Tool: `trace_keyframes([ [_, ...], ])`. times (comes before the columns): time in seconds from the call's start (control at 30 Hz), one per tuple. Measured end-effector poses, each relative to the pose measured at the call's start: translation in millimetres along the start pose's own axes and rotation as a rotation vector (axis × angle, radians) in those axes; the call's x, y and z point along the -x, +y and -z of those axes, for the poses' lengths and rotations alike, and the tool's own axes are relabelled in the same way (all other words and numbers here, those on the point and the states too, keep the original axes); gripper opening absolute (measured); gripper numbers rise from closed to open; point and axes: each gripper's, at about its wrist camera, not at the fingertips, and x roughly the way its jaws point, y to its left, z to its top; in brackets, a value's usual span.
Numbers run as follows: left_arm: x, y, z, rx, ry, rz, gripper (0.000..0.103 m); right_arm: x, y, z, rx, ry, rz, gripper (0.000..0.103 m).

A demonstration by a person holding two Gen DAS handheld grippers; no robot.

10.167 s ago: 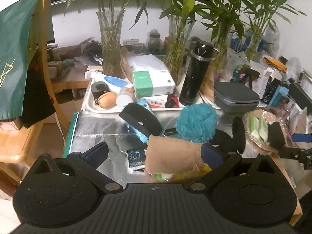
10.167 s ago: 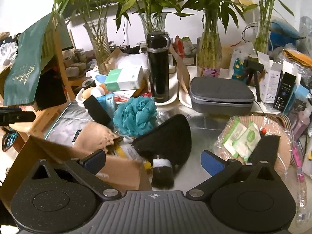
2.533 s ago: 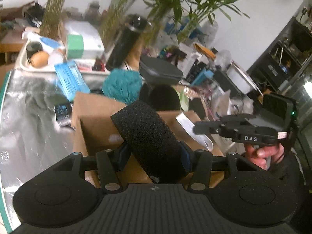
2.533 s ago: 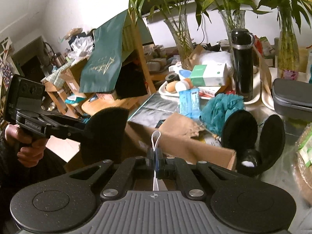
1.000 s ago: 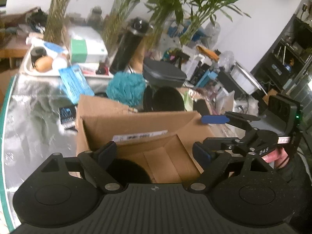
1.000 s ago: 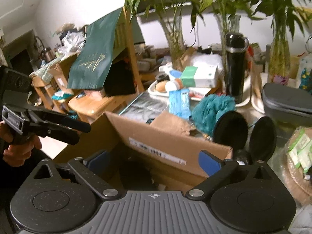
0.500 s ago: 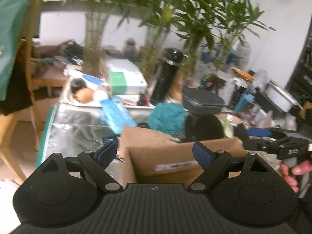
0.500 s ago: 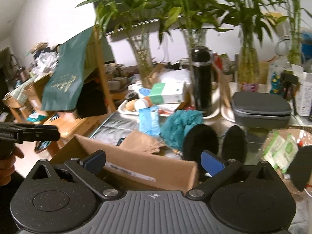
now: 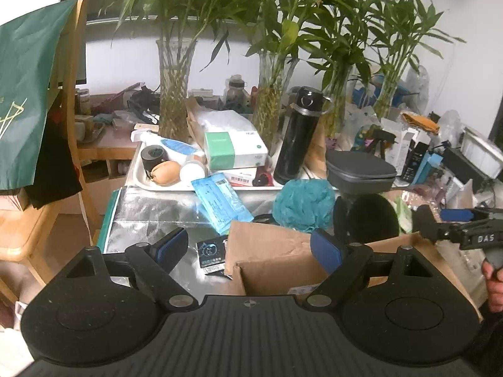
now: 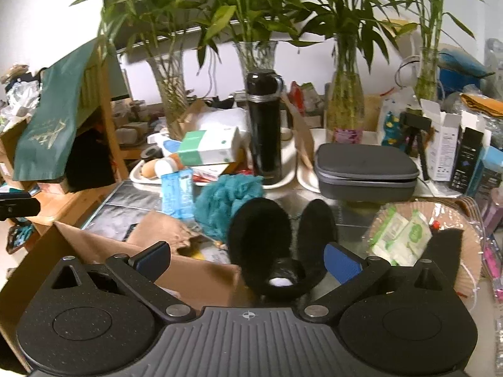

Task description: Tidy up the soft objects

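A brown cardboard box [image 9: 276, 260] stands open at the near edge of the foil-covered table [image 9: 147, 216]. My left gripper [image 9: 250, 246] hangs open over the box's left corner with nothing between its pads. My right gripper [image 10: 246, 259] is open too, above the box [image 10: 195, 276] and just in front of black fluffy earmuffs [image 10: 267, 238]. Behind the box lie a teal mesh bath pouf [image 9: 303, 204] and the earmuffs [image 9: 371, 216]. In the left wrist view the right gripper [image 9: 456, 220] shows at the right edge, held by a hand [image 9: 495, 279].
A white tray [image 9: 141, 182] holds a black flask [image 9: 297, 138], a green-white box [image 9: 232, 150] and small items. A blue packet [image 9: 220, 201], a grey zip case [image 10: 364, 166], a wicker basket [image 10: 465, 245] with wipes, glass vases [image 9: 176, 88] with bamboo and a wooden chair [image 9: 75, 100] crowd the surroundings.
Both grippers have tilted up and swung away from the box interior toward the table. The black foam piece held earlier is no longer between the left jaws; the right gripper's strap is gone too.
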Motion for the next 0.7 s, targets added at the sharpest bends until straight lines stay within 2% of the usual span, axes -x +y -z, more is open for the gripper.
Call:
trace_keyframes([
  [0.17, -12.0, 6.0, -4.5, 0.005, 0.006, -0.030, 0.086, -5.6, -6.1, -2.6, 0.004, 0.007, 0.037, 0.103],
  [0.37, -29.4, 9.3, -12.7, -0.034, -0.001, -0.059, 0.086, -15.0, -12.7, -7.3, -0.012, 0.021, 0.053, 0.103],
  [0.7, -55.6, 22.4, -28.1, 0.011, 0.013, -0.094, 0.086, -45.6, -25.7, -25.4, -0.010, 0.055, 0.107, 0.103],
])
